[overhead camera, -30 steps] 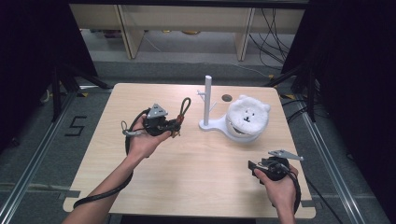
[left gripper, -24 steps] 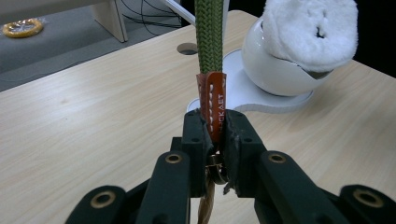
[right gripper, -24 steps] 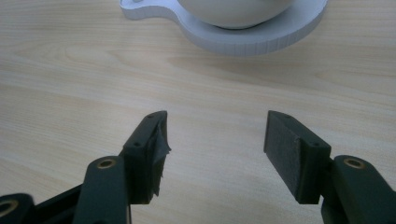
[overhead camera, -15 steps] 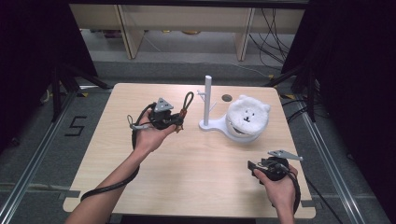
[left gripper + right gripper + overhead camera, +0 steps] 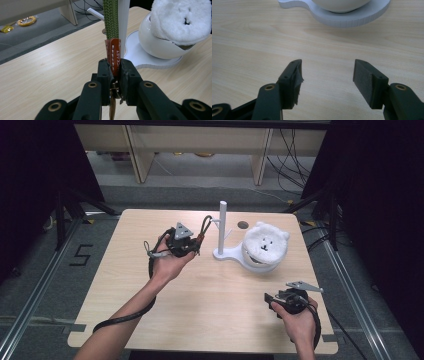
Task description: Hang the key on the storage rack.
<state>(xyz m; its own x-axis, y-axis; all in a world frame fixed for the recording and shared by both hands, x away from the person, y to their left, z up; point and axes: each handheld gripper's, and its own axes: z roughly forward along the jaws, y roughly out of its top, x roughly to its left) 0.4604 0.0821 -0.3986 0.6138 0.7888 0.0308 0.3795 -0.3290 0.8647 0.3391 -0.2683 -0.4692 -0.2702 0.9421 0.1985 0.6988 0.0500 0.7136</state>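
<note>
My left gripper (image 5: 115, 67) is shut on a keychain strap: a green braided loop (image 5: 111, 18) with an orange leather tab (image 5: 114, 56) clamped between the jaws. In the high view that left gripper (image 5: 196, 245) hangs above the table's middle, and the green loop (image 5: 206, 226) rises toward the white stand's upright post (image 5: 222, 225). A white stand base (image 5: 227, 254) carries a white bowl topped by a fluffy bear-face cover (image 5: 265, 245). My right gripper (image 5: 325, 75) stands open low over bare wood, near the table's front right (image 5: 270, 298).
The light wooden table (image 5: 125, 295) has a small dark hole (image 5: 243, 225) near its far edge. The stand's peg (image 5: 216, 221) juts left from the post. Shelving and cables lie on the floor beyond. A floor marking "5" (image 5: 80, 254) sits to the left.
The left gripper has carried the keychain right and farther away, closer to the stand's post. The right gripper has stayed put.
</note>
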